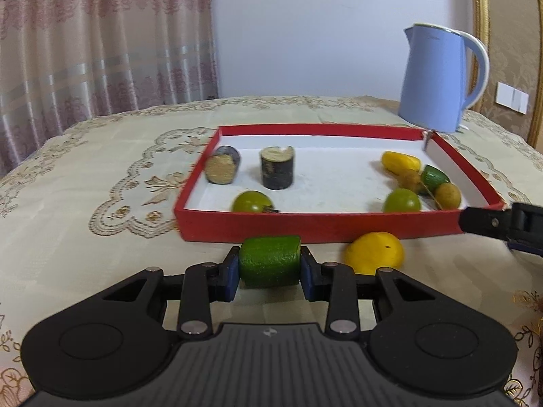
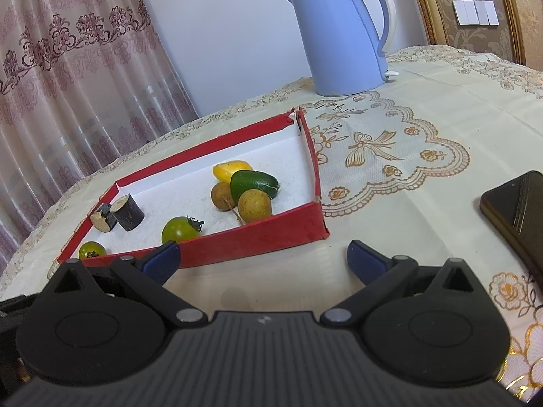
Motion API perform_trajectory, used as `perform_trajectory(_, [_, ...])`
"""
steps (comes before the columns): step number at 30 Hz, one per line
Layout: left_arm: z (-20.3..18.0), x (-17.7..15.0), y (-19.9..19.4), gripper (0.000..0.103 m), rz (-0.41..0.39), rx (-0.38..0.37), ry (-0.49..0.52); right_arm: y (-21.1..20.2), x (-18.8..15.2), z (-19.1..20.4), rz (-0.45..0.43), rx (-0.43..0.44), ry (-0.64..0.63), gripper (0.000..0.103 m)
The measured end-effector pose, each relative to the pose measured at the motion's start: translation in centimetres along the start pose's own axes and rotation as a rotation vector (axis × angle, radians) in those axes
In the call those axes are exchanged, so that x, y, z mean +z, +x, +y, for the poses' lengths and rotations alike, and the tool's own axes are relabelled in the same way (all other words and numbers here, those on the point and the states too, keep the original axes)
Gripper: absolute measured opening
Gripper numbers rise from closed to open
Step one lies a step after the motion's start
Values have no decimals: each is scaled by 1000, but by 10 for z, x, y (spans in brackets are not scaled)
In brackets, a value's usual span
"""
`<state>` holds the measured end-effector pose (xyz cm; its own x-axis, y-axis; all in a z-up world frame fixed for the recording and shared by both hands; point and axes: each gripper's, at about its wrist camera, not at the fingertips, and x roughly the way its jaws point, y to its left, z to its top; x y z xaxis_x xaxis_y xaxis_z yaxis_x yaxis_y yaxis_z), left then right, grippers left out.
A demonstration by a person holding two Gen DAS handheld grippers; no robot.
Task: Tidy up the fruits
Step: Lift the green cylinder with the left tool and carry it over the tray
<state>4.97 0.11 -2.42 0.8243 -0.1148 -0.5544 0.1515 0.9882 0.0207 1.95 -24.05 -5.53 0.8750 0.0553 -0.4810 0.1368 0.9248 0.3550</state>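
My left gripper [image 1: 269, 268] is shut on a green fruit piece [image 1: 269, 261], held just in front of the red tray [image 1: 305, 225]. A yellow fruit [image 1: 375, 252] lies on the cloth beside it, against the tray's front wall. Inside the tray are two dark sugarcane stubs [image 1: 277, 168], green tomatoes [image 1: 253, 201], a yellow fruit [image 1: 400, 162], a green fruit [image 1: 434, 175] and brown longans [image 1: 447, 195]. My right gripper [image 2: 263, 261] is open and empty, low over the cloth by the tray's near corner [image 2: 319, 227]; its finger shows at the right edge of the left wrist view [image 1: 502, 224].
A blue electric kettle [image 1: 437, 78] stands behind the tray's far right corner; it also shows in the right wrist view [image 2: 339, 34]. A dark phone [image 2: 516, 210] lies on the embroidered tablecloth to the right. Curtains hang behind the table on the left.
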Motion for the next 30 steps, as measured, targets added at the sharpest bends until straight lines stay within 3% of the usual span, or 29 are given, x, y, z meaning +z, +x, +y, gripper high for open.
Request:
perform_trajectory(8, [14,3,-8,34,-15,11,-28,1,0,2,6,-10,-14,103])
perform_trajectory(30, [16,16,-15,34,-47,47,14,2,0,4,10,-17,-24,103])
